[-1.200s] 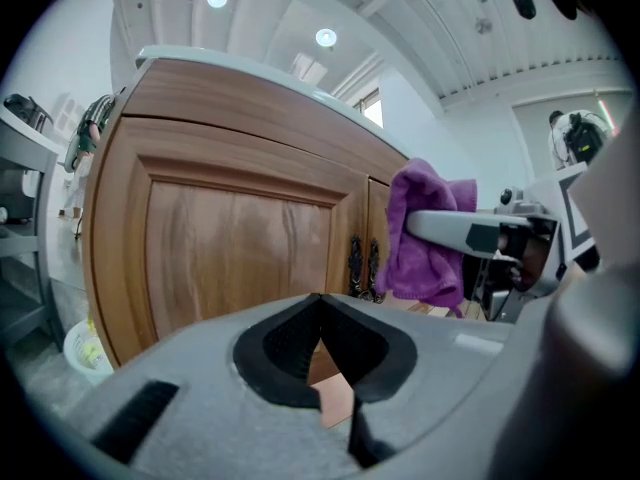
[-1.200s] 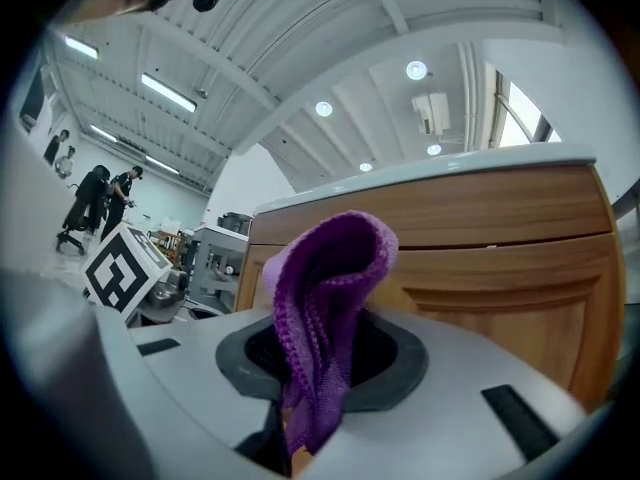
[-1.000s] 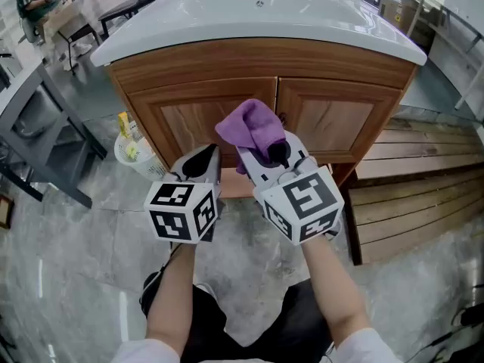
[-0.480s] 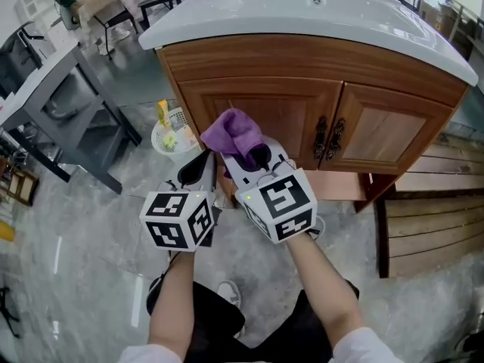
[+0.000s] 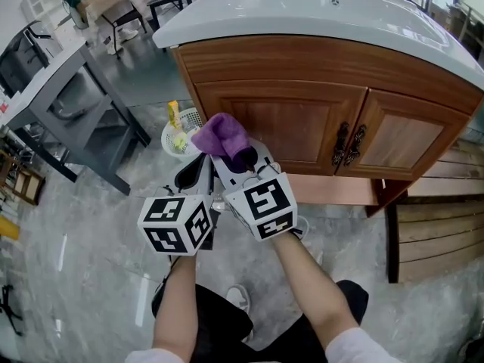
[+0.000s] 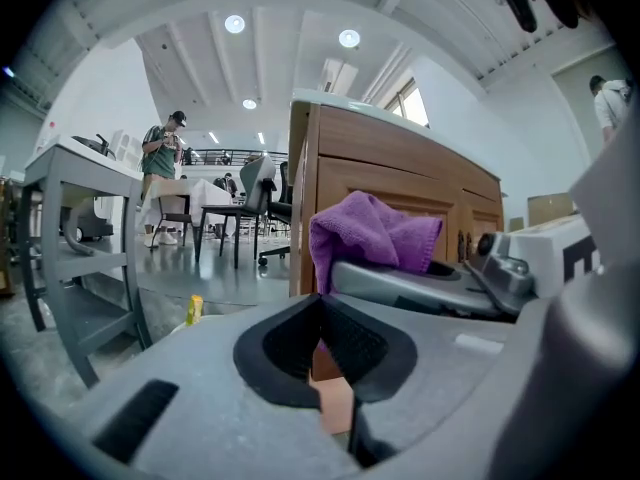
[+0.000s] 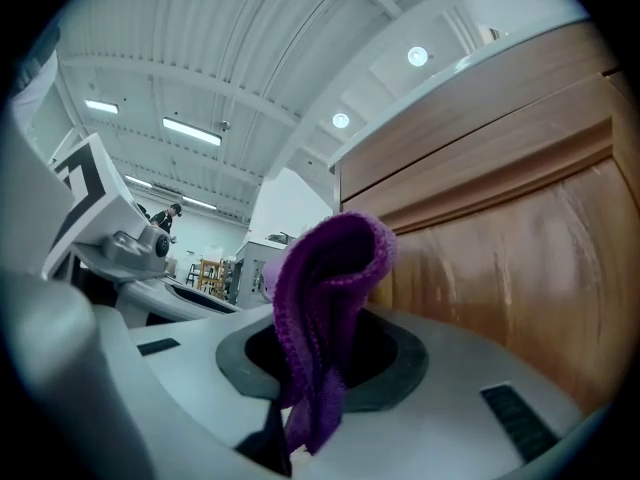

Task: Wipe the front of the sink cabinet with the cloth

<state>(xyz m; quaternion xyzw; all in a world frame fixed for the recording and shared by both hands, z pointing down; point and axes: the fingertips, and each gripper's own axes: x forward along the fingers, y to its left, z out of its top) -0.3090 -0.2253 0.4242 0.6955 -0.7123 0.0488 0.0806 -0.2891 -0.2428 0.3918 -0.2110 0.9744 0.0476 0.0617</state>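
While you face the sink cabinet (image 5: 302, 123), a grey tabletop (image 5: 53, 55) runs off at the far left of the head view. A white basket (image 5: 181, 136) holding yellow bottles sits on the grey floor (image 5: 91, 233) just beside the cabinet's left corner.

Your left gripper (image 5: 198, 174) hangs low in front of that corner. In the left gripper view its dark pads meet along a seam, so the left gripper (image 6: 322, 313) is clenched with nothing caught in it.

Just to its right, almost touching it, your right gripper (image 5: 240, 157) is clamped on the purple cloth (image 5: 219, 136). In the right gripper view the cloth (image 7: 325, 288) rises from between the closed jaws of the right gripper (image 7: 305, 368) in a folded hump and droops over the top. The wooden cabinet front (image 7: 500, 228) fills the space close behind it. The cloth sits before the lower left part of the left door, near the wood, and you cannot tell from these views whether it touches.

Further right, two dark handles (image 5: 348, 144) stand side by side where the two doors meet. The white sink (image 5: 318, 21) overhangs the cabinet above. At the far right, wooden boards (image 5: 446, 225) lie on the floor beside the cabinet.
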